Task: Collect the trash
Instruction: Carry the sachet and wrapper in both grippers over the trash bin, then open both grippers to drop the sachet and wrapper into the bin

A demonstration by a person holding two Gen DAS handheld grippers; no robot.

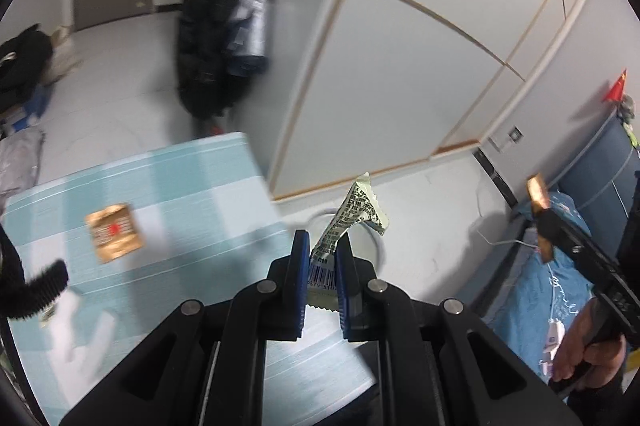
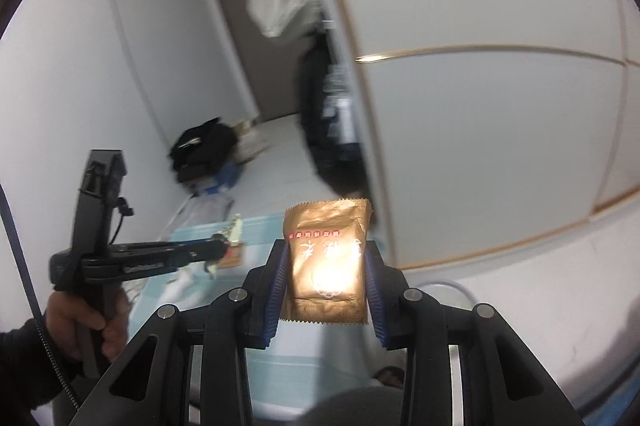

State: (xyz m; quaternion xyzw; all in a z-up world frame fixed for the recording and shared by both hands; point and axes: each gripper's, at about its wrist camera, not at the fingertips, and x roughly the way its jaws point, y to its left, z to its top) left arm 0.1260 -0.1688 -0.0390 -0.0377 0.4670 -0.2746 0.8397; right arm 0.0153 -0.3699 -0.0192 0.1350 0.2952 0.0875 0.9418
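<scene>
The left gripper (image 1: 323,250) pinches a pale green wrapper (image 1: 352,216) with a barcode above the table edge; the right gripper (image 2: 325,286) clamps a gold packet (image 2: 326,258) with red print, unreadable; another gold packet (image 1: 114,232) lies on the checked tablecloth (image 1: 192,186)

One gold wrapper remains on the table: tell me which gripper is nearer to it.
Left. The left gripper holds its green wrapper beside the table's gold wrapper; the right gripper is farther, beyond the table edge.
</scene>
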